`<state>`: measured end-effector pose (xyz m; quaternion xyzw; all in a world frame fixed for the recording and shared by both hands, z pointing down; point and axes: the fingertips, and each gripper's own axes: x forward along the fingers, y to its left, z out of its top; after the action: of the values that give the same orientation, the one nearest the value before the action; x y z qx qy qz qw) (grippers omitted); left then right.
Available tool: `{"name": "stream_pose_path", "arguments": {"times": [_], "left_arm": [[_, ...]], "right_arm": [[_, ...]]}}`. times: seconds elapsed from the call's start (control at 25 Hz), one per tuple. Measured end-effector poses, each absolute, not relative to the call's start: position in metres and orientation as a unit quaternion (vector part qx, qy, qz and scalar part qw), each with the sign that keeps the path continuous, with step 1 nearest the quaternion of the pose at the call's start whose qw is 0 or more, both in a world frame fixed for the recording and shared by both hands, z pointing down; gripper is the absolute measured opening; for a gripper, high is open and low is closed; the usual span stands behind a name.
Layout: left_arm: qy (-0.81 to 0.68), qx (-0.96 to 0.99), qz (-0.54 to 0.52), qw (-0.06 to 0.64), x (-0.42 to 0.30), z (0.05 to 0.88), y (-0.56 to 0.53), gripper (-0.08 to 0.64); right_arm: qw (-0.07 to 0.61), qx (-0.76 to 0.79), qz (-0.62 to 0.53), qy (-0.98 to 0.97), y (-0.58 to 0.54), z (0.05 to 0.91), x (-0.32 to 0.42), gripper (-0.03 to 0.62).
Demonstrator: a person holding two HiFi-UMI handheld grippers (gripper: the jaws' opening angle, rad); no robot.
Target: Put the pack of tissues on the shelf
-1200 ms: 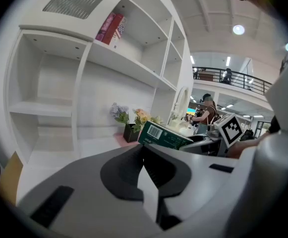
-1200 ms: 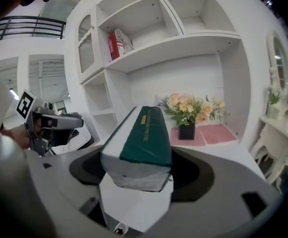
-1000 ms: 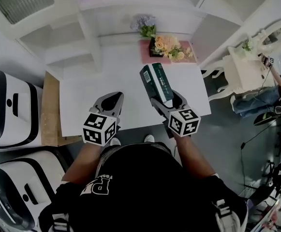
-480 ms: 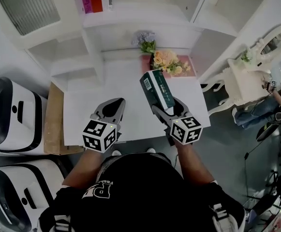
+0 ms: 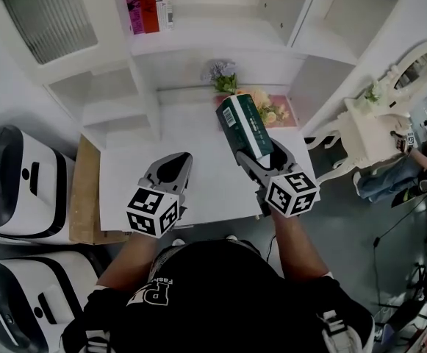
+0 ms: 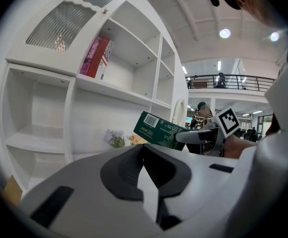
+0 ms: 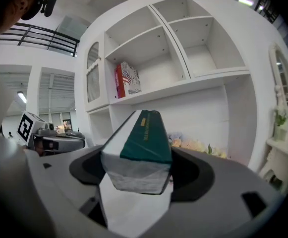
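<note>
between right tongs (image 7: 139, 171), boxy green tissue pack (image 7: 144, 135)

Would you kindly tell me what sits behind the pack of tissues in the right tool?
Behind the pack of tissues, flowers on a pink mat show; the pack covers their left part, which stays unseen.

The pack of tissues (image 5: 244, 127) is dark green and white. The shelf (image 5: 198, 35) and table (image 5: 206, 138) are white. The books (image 5: 145, 2) are pink and red, one flag-patterned. The flowers (image 5: 272, 109) are peach.
</note>
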<state>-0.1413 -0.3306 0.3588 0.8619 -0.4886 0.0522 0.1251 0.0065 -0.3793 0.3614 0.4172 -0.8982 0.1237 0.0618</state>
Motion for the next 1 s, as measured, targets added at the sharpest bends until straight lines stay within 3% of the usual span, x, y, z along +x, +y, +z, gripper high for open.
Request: {"name": "stream_pose_path", "arguments": {"times": [1.0], "left_arm": [[-0.507, 0.854, 0.042, 0.114, -0.163, 0.351, -0.329, 0.014]], "right_arm": [[-0.014, 0.417, 0.002, -0.909, -0.429, 0.218, -0.011, 0.373]]}}
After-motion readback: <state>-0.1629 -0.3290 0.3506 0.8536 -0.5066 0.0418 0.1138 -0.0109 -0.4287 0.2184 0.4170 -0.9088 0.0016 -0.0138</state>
